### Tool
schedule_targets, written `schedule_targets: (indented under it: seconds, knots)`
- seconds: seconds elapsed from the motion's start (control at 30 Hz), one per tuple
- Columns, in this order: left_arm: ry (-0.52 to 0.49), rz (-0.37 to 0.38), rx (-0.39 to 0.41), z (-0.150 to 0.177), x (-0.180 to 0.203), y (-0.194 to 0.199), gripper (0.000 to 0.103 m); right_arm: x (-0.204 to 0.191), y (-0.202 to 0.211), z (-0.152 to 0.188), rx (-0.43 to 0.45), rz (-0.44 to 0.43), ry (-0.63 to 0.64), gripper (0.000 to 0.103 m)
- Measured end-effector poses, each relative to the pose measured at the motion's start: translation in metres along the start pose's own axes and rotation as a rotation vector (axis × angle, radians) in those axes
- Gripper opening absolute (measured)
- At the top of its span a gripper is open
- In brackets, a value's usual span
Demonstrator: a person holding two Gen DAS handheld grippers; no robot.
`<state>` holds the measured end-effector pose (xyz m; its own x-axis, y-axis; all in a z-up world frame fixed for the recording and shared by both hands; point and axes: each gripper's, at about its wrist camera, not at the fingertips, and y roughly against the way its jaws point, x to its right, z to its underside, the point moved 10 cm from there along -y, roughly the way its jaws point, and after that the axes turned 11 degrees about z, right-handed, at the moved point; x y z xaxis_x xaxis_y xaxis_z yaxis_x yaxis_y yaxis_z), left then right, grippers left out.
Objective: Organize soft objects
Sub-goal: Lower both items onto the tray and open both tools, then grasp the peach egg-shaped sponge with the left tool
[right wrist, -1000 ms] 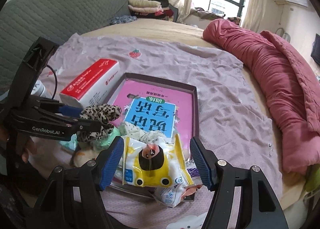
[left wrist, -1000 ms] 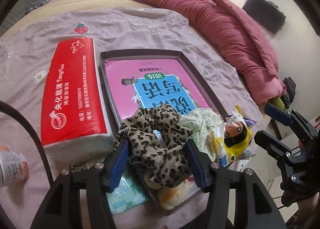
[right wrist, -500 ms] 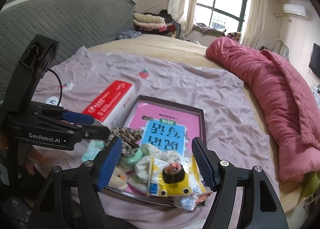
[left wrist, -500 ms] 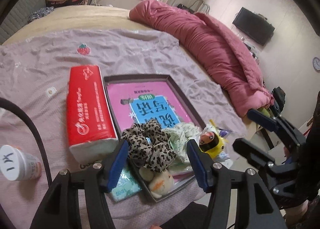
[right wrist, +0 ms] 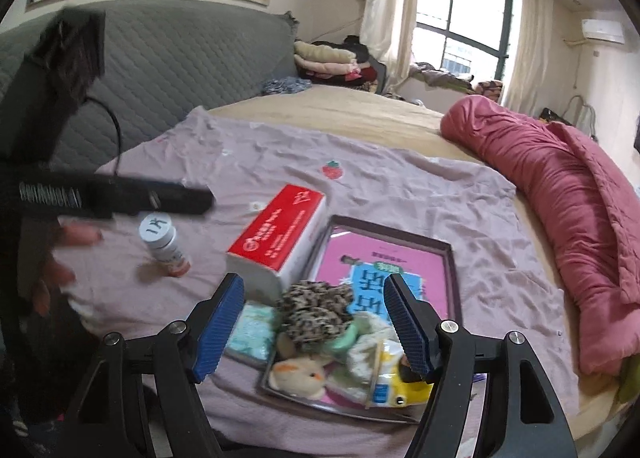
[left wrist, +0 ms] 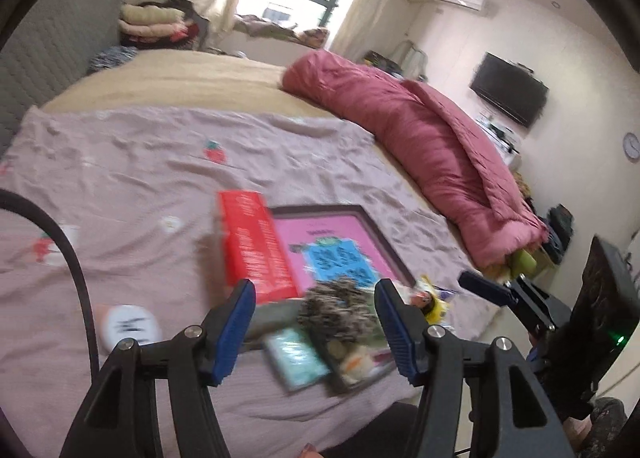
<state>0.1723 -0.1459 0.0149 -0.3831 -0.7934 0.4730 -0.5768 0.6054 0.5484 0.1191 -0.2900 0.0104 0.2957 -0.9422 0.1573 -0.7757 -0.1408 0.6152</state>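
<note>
Your left tongs (left wrist: pixel 314 322) are spread wide and grip nothing, hanging above the near end of the dark shallow rectangular tray (right wrist: pixel 451 254) on the bed. Your right tongs (right wrist: pixel 312 322) are spread too, also empty, over that same near end.

The leopard-print fabric scrunchie (right wrist: pixel 314 312) lies at the tray's near left corner, on top of the pile of soft things. Just near of it sit a pale green scrunchie (right wrist: pixel 345 338) and a small cream plush toy (right wrist: pixel 298 376); to their right lies a yellow cartoon snack packet (right wrist: pixel 394 382).

A pink and blue book cover (right wrist: pixel 370 270) fills the far part of the tray. A red and white tissue pack (right wrist: pixel 280 236) lies along the tray's left side, touching it. A mint green wipes packet (right wrist: pixel 252 332) rests near of the tissue pack, and a small white bottle (right wrist: pixel 164 244) lies further left on the mauve bed sheet (right wrist: pixel 400 186).
</note>
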Motion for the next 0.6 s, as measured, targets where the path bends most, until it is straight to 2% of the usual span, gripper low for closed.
schedule_targets:
  seconds: [0.2, 0.27, 0.37, 0.47, 0.6]
  knots:
    - [0.038, -0.148, 0.049, 0.002, -0.077, 0.054, 0.062, -0.034, -0.006, 0.006, -0.015, -0.029, 0.054, 0.074]
    - [0.044, -0.224, 0.028, 0.013, -0.114, 0.063, 0.062, -0.044, -0.008, 0.008, -0.021, -0.039, 0.069, 0.074]
    - [0.082, -0.291, -0.028, 0.036, -0.166, 0.064, 0.062, -0.057, -0.014, 0.015, -0.04, -0.058, 0.088, 0.074]
    - [0.133, -0.306, -0.083, 0.056, -0.206, 0.054, 0.062, -0.069, -0.02, 0.023, -0.064, -0.074, 0.093, 0.074]
    - [0.155, -0.251, -0.152, 0.071, -0.229, 0.029, 0.062, -0.079, -0.028, 0.03, -0.091, -0.088, 0.088, 0.074]
